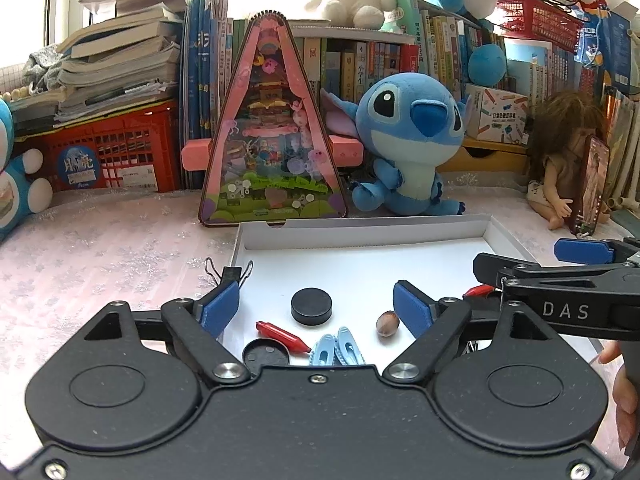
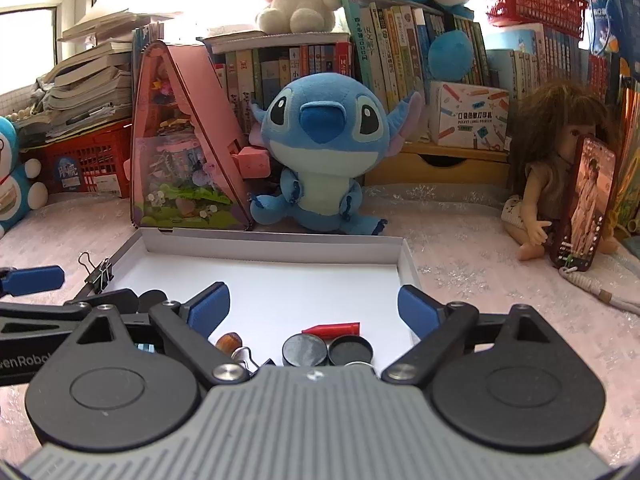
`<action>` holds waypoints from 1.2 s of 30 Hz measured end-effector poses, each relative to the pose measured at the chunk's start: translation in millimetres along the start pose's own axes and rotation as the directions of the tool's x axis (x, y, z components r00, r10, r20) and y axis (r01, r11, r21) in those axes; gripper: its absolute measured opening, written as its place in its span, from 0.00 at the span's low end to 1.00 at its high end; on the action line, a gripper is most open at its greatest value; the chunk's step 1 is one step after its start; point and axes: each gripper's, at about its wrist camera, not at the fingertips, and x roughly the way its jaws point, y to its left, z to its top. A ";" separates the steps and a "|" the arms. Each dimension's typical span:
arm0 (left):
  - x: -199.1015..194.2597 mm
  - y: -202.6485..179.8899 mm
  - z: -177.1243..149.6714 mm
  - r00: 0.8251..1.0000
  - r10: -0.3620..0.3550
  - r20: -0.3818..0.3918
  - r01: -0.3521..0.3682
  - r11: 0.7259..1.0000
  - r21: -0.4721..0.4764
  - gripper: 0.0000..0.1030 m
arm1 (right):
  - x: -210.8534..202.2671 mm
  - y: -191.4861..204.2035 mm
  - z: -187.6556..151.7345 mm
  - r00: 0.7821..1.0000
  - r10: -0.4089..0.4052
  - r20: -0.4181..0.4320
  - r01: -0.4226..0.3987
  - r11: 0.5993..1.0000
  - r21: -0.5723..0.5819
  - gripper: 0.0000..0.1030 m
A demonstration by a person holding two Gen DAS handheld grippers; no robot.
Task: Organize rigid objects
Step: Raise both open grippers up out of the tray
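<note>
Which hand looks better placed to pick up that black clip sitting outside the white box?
Probably the left: its open gripper has one finger right beside the binder clip by the box's left wall; the right gripper is further off.

My left gripper [image 1: 318, 306] hangs with its jaws wide apart over the white box [image 1: 362, 227], and nothing is between them. Inside lie a black puck [image 1: 311, 305], a red cap [image 1: 282, 331], two blue clips [image 1: 337, 347] and a brown nut [image 1: 387, 323].

White box [image 1: 362, 229], black puck [image 1: 311, 306], red pen cap [image 1: 282, 331], light-blue hair clips [image 1: 336, 346], blue plush [image 1: 412, 140], pink snowflake-patterned tablecloth [image 1: 100, 256]
</note>
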 end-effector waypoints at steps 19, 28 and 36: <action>-26.3 -1.0 -3.8 0.999 -0.040 0.024 0.039 0.999 0.019 0.86 | -25.1 -3.4 -4.3 1.000 0.004 0.017 -0.004 1.000 0.001 1.00; -39.2 -2.6 -5.1 0.998 -0.054 0.039 0.053 0.998 0.024 0.87 | -36.1 -6.1 -3.3 1.000 0.003 0.030 -0.003 1.000 0.007 1.00; -52.2 -0.1 -9.7 0.997 -0.063 0.045 0.062 0.998 0.015 0.87 | -46.1 -10.2 -8.1 0.999 0.013 0.039 -0.015 0.999 0.035 1.00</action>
